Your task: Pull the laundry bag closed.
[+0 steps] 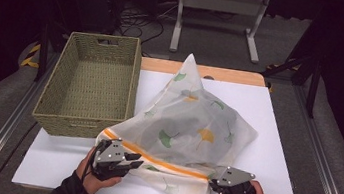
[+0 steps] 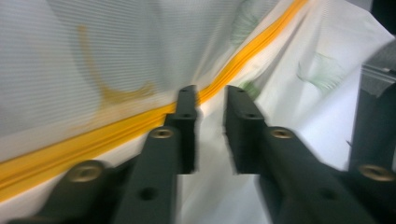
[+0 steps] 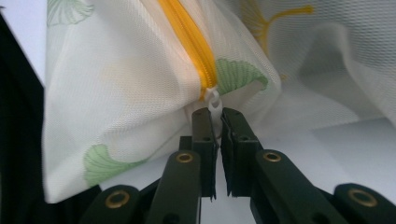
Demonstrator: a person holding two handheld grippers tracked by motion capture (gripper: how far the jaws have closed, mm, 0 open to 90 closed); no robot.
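My right claw [image 3: 218, 122] is pressed together on the little white zipper pull [image 3: 213, 100] at the end of the orange zipper [image 1: 162, 159]. My left claw [image 2: 208, 105] has a gap between its jaws and is not pinching anything; the zipper edge sits just in front of it. The mesh bag [image 1: 191, 130] with leaf pictures lies on the white counter [image 1: 275, 141], right beside the green basket [image 1: 92, 84]. I think I am working the zipper now. Next, my left claw should grab the bag edge by the zipper so my right claw can slide the pull along.
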